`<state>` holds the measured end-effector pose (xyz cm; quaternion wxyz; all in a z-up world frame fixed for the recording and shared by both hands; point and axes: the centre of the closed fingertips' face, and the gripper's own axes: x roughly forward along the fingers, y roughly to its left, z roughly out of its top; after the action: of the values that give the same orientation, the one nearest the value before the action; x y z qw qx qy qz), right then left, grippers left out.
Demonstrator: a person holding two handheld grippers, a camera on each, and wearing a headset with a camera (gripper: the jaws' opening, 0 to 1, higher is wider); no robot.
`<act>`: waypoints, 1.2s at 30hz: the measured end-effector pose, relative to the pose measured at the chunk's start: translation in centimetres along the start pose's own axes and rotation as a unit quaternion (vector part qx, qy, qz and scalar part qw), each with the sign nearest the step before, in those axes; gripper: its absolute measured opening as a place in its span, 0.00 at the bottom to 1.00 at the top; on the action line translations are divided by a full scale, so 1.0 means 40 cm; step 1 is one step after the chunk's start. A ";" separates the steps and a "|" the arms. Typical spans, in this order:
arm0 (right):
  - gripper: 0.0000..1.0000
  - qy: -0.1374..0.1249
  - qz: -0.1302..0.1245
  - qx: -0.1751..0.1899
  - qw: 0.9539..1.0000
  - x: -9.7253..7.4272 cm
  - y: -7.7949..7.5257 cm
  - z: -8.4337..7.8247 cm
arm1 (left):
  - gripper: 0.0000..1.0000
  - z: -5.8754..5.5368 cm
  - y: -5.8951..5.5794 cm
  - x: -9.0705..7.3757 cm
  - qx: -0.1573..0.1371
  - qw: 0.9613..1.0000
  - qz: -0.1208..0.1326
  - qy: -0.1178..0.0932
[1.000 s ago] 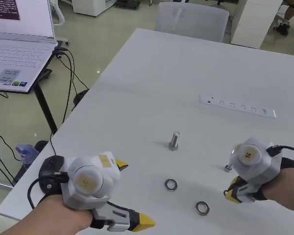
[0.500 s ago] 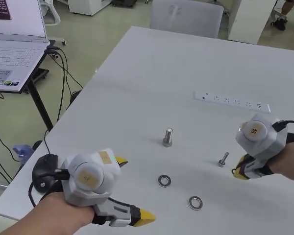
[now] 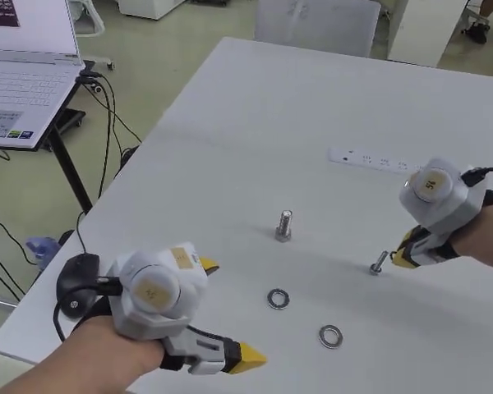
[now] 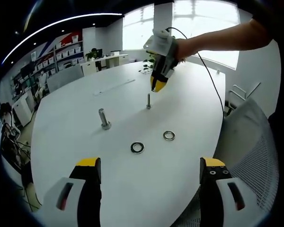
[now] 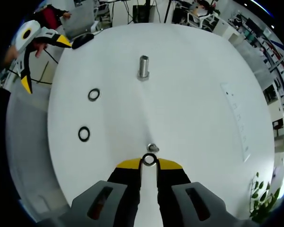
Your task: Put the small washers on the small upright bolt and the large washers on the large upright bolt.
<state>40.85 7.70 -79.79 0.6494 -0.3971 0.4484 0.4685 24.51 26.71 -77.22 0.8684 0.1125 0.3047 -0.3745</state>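
Observation:
My right gripper point(image 5: 150, 163) is shut on a small washer point(image 5: 150, 155), held just short of the small upright bolt point(image 5: 153, 147). From the head view that gripper point(image 3: 403, 259) hovers right beside the small bolt point(image 3: 379, 263). The large bolt point(image 3: 284, 225) stands mid-table, with two loose washers point(image 3: 278, 298) point(image 3: 330, 336) lying nearer me. My left gripper point(image 3: 228, 312) is open and holds nothing at the front left; its own view looks between its jaws at the large bolt point(image 4: 104, 119), the washers point(image 4: 137, 147) point(image 4: 169, 135) and the small bolt point(image 4: 148, 101).
A white power strip point(image 3: 378, 162) lies on the white table point(image 3: 255, 123) beyond the bolts. A laptop point(image 3: 25, 82) sits on a stand off the table's left edge, with cables below. A chair point(image 3: 316, 20) stands at the far end.
My right gripper has lifted and drawn back to the far right of the small bolt, which now stands fully uncovered. The left gripper has stayed in place, open.

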 end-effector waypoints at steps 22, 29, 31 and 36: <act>0.12 0.012 0.007 -0.001 1.000 0.042 -0.013 0.012 | 0.85 -0.008 0.015 -0.002 0.000 1.000 -0.005 0.007; 0.12 0.019 0.008 -0.008 1.000 0.057 -0.016 0.010 | 0.85 -0.015 0.016 -0.004 0.000 1.000 -0.006 0.010; 0.12 0.022 0.009 -0.011 1.000 0.062 -0.016 0.008 | 0.85 -0.016 0.015 -0.005 0.001 1.000 -0.006 0.011; 0.12 0.027 0.012 -0.012 0.999 0.078 -0.017 0.003 | 0.85 -0.024 0.013 -0.004 -0.001 1.000 -0.009 0.013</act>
<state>42.02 8.45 -82.68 0.6263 -0.4124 0.4650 0.4705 24.37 27.57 -77.92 0.8613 0.1137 0.3172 -0.3802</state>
